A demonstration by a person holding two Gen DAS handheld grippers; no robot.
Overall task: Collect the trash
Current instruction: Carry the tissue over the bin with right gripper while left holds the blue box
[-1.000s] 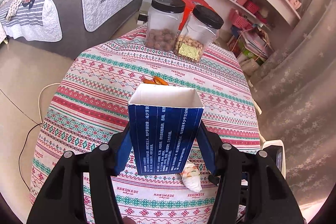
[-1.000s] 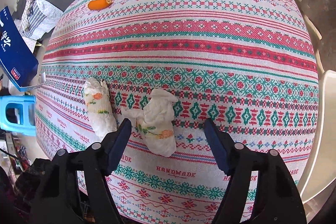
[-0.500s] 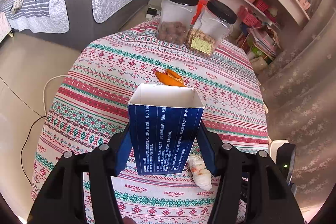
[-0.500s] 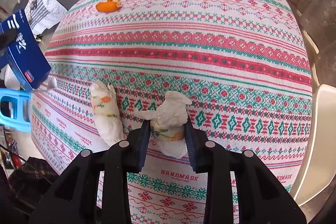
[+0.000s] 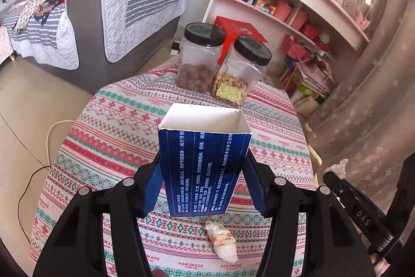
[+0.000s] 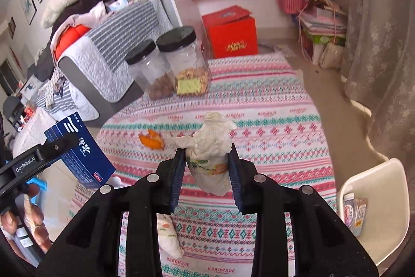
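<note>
Just clamped shut: R gripper [image 6: 207, 168] lifting crumpled tissue [image 6: 211, 155] mid-frame off table [image 6: 272, 121]; L gripper [image 5: 205, 181] gripping open blue box [image 5: 205, 168], ready for drop-in

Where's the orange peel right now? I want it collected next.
In the right wrist view the orange peel lies on the tablecloth, just left of the crumpled tissue, nearer than the jars.

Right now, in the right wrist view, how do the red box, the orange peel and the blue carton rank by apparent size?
1. Blue carton and red box: they look about alike, and the carton is nearer the camera, so no ranking.
2. Orange peel: clearly the smallest.
</note>
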